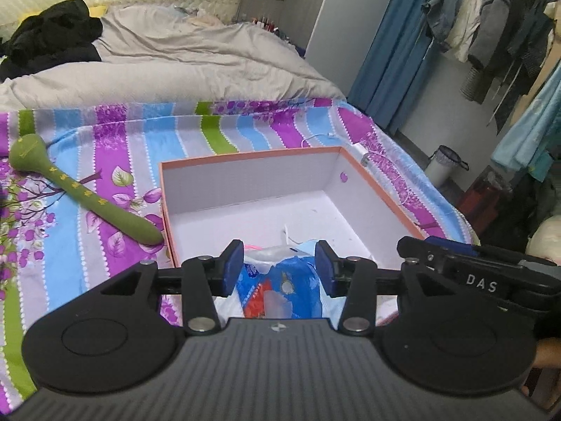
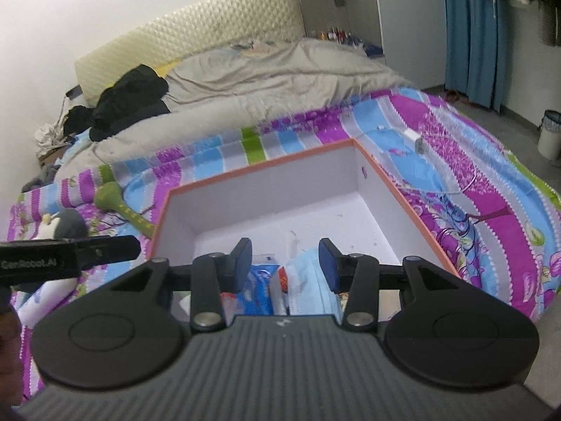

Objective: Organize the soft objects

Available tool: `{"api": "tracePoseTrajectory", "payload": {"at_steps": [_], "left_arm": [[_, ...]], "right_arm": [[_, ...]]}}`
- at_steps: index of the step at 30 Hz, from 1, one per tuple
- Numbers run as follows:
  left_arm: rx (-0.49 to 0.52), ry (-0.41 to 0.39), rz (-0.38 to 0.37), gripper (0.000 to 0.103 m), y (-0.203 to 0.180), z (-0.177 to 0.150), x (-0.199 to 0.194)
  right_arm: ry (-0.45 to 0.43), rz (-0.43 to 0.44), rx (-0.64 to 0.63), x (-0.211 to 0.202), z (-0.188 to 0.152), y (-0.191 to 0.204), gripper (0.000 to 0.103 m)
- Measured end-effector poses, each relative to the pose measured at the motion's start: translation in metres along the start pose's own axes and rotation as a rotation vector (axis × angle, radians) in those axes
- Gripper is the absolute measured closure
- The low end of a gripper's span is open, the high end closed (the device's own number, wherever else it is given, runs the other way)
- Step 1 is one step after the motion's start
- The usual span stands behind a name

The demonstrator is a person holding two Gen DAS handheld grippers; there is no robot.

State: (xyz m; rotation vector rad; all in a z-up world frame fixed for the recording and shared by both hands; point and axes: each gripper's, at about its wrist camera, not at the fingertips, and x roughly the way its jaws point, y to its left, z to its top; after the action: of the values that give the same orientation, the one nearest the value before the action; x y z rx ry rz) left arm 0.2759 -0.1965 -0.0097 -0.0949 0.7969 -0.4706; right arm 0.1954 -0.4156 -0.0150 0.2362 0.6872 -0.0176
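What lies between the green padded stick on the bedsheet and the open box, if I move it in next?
Nothing visible does. The green padded stick lies on the striped sheet with its thin end right at the box wall's outer left side. Only that orange-rimmed wall has to be cleared; the box floor beyond is bare, with packets at the near end only.

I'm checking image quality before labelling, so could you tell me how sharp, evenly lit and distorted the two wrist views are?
Left wrist: fairly sharp on the box and green toy; fisheye bends the bed's edge; soft, even light without hard shadows. Right wrist: softer, the grey quilt smeared as if by motion; box rim clear; corners darkened by the lens.
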Motion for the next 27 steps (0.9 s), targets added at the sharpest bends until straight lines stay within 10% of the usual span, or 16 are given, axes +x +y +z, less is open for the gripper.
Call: {"api": "tracePoseTrajectory", "payload": {"at_steps": [27], "left_arm": [[0.041, -0.087, -0.002, 0.050, -0.009, -0.054, -0.121]], "right_arm": [[-0.030, 0.010, -0.013, -0.106, -0.055, 0.037, 0.058]]}}
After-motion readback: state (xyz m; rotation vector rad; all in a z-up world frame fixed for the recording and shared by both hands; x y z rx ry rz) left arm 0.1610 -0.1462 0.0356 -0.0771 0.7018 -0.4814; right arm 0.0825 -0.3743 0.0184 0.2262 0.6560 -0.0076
